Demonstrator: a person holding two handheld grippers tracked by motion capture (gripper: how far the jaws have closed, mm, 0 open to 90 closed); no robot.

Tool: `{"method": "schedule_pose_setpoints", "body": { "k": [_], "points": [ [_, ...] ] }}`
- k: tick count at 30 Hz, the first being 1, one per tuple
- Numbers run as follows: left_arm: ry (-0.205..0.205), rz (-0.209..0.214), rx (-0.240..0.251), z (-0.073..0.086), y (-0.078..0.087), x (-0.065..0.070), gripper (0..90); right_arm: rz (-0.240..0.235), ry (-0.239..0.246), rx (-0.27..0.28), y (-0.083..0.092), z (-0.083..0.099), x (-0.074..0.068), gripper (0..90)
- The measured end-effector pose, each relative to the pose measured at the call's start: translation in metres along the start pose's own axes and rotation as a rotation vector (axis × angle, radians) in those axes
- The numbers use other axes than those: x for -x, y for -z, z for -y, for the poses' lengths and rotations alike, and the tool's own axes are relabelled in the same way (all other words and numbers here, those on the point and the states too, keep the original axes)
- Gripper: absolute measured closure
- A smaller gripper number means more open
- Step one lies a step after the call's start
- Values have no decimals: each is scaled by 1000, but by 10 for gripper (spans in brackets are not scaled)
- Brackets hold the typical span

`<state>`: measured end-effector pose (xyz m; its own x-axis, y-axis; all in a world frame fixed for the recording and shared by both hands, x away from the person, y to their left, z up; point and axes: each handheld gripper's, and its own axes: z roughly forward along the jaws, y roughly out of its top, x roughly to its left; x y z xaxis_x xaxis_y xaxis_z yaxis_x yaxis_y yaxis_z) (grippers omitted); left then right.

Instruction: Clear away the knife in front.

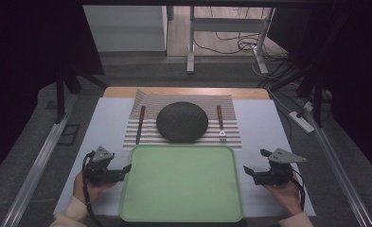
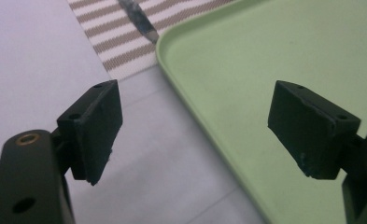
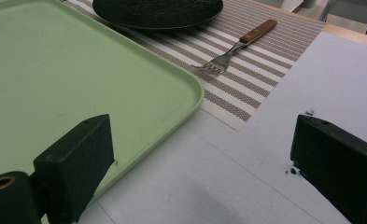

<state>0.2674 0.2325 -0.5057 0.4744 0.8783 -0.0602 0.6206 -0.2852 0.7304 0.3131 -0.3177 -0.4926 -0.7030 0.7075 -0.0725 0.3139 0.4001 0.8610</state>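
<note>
Left gripper [image 1: 127,168]: lower left, jaws released, nothing between them.
Right gripper [image 1: 246,170]: lower right, jaws released.
Green tray [image 1: 181,215]: lower centre, between them.

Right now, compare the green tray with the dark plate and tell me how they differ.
The green tray is a rounded rectangle, pale and smooth; the dark plate is round, near black and textured. The tray is larger and lies on the table nearest the person; the plate rests on the striped placemat behind it. Both hold nothing.
</note>
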Motion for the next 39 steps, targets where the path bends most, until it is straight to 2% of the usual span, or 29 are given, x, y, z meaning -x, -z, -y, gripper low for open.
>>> {"method": "schedule_pose_setpoints", "body": {
  "k": [5, 6, 9, 16, 29, 39],
  "points": [
    [-6, 6, 18, -13, 2, 2, 187, 4, 1, -1, 1, 0, -1, 62],
    [-20, 14, 28, -20, 4, 4, 187, 4, 1, 2, 1, 0, -2, 63],
    [-35, 18, 28, -28, 3, 4, 186, 0, 2, -2, 0, 0, -2, 64],
    [-37, 19, 21, -35, -4, 1, 186, -6, 3, -7, -1, 1, -2, 64],
    [-60, 25, 17, -60, -22, -2, 186, -14, 7, -17, -3, 1, -2, 65],
    [-64, 14, -16, -76, -44, -12, 187, -10, 10, -24, -3, 1, -2, 65]
  ]
}}
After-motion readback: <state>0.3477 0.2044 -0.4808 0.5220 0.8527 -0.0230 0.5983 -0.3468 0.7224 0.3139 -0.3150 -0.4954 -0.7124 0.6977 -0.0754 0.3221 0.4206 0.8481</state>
